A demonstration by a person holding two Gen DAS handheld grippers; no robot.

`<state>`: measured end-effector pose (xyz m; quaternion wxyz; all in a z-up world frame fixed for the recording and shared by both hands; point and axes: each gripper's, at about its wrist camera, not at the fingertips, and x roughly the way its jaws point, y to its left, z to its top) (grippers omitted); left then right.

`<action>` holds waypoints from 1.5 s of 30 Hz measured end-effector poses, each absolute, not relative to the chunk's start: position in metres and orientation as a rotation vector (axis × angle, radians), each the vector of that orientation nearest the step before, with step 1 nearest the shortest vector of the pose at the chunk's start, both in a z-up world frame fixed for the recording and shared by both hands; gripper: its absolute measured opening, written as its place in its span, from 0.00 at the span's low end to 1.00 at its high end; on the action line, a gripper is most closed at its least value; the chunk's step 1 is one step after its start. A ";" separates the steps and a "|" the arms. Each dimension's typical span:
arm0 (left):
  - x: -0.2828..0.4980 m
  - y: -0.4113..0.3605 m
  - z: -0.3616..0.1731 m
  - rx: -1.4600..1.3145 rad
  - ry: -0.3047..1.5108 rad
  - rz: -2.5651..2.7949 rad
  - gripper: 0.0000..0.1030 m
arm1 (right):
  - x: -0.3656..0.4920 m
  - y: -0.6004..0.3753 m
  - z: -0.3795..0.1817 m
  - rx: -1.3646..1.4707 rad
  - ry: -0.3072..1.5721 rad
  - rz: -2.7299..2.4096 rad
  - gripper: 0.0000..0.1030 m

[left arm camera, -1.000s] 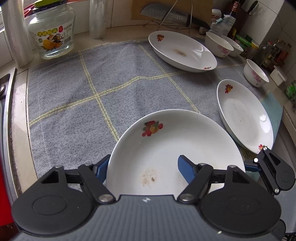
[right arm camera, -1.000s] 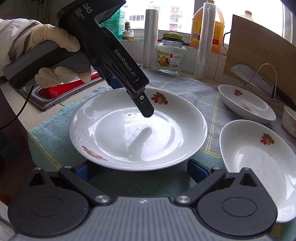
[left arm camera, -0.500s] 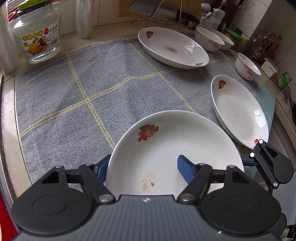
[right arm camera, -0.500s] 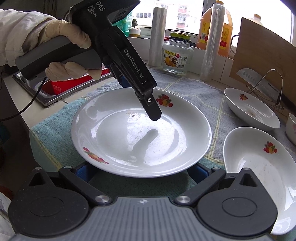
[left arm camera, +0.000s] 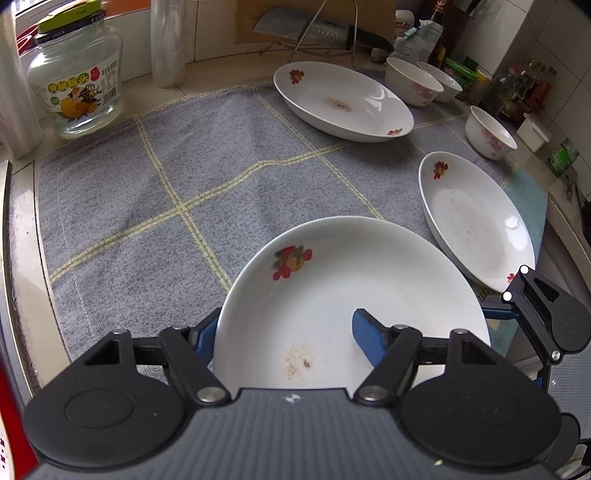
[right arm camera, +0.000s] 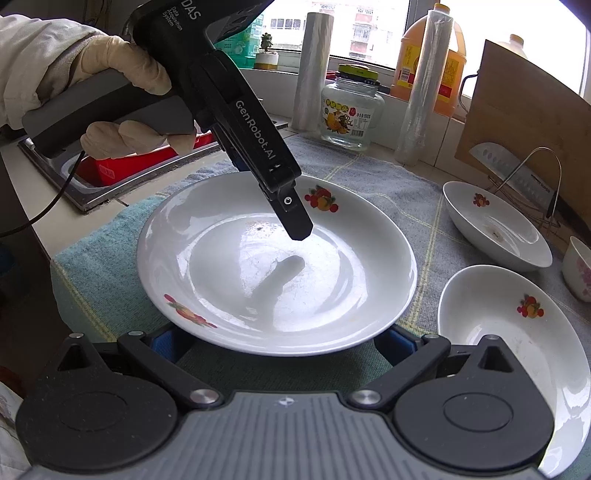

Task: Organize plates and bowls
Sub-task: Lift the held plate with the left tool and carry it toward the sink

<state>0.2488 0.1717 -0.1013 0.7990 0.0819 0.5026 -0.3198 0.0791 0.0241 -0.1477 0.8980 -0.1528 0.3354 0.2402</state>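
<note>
Over the last second the left tongs [left arm camera: 284, 330] lift the plate [left arm camera: 354, 295] clear of the cloth [left arm camera: 155, 206], clamped on its near rim. Right tongs [right arm camera: 280, 341] sit wide open just below it, so stacking looks next.

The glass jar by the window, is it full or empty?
Empty, it seems: the glass jar looks clear through above and below its label, with its green lid on. A little clear liquid cannot be ruled out.

- A home kitchen counter: sink [right arm camera: 55, 173] at one end, cleaver [left arm camera: 317, 31] against a cutting board [right arm camera: 524, 122].
- Probably sauce bottles [left arm camera: 524, 88], blurred, by the tiled wall.
</note>
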 end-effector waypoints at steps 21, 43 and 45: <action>0.290 0.203 -0.083 0.180 0.977 -0.639 0.70 | 0.135 0.049 -0.137 -0.353 0.661 0.516 1.00; 0.358 0.230 -0.097 0.166 0.935 -0.603 0.70 | 0.216 0.082 -0.156 -0.304 0.735 0.485 1.00; 0.361 0.231 -0.099 0.163 0.941 -0.601 0.70 | 0.218 0.084 -0.158 -0.299 0.743 0.483 1.00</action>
